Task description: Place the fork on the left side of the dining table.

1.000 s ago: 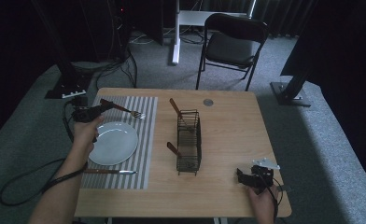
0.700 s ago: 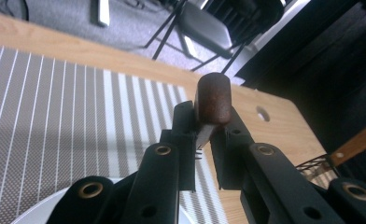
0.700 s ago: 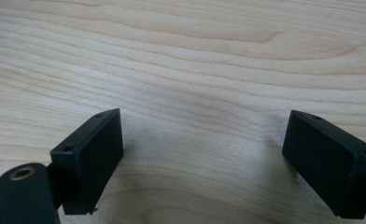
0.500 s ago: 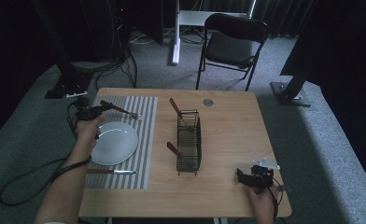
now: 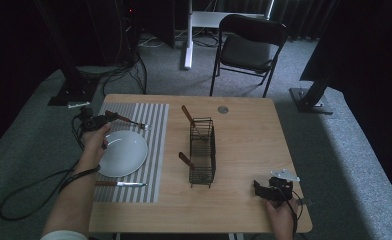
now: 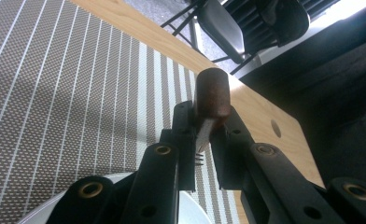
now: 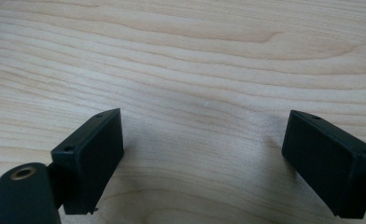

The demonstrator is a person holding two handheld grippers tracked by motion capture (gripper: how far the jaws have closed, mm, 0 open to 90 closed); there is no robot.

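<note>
A fork (image 5: 127, 120) with a brown wooden handle lies level just above the striped placemat (image 5: 154, 125), beyond the white plate (image 5: 124, 152). My left gripper (image 5: 104, 118) is shut on its handle. In the left gripper view the handle end (image 6: 212, 92) stands up between the jaws of the left gripper (image 6: 203, 128), and the tines (image 6: 200, 159) point down at the placemat (image 6: 69, 88). My right gripper (image 5: 264, 190) rests on the table's near right corner, open. In the right gripper view the right gripper (image 7: 202, 158) has only bare wood between its jaws.
A wood-handled knife (image 5: 119, 183) lies on the placemat in front of the plate. A black wire rack (image 5: 202, 150) at mid-table holds two wood-handled utensils (image 5: 188, 116). A round grommet (image 5: 223, 109) sits near the far edge. A black chair (image 5: 249, 47) stands behind the table.
My left hand has sunk toward the placemat with the fork in its grip. The right hand has not moved.
</note>
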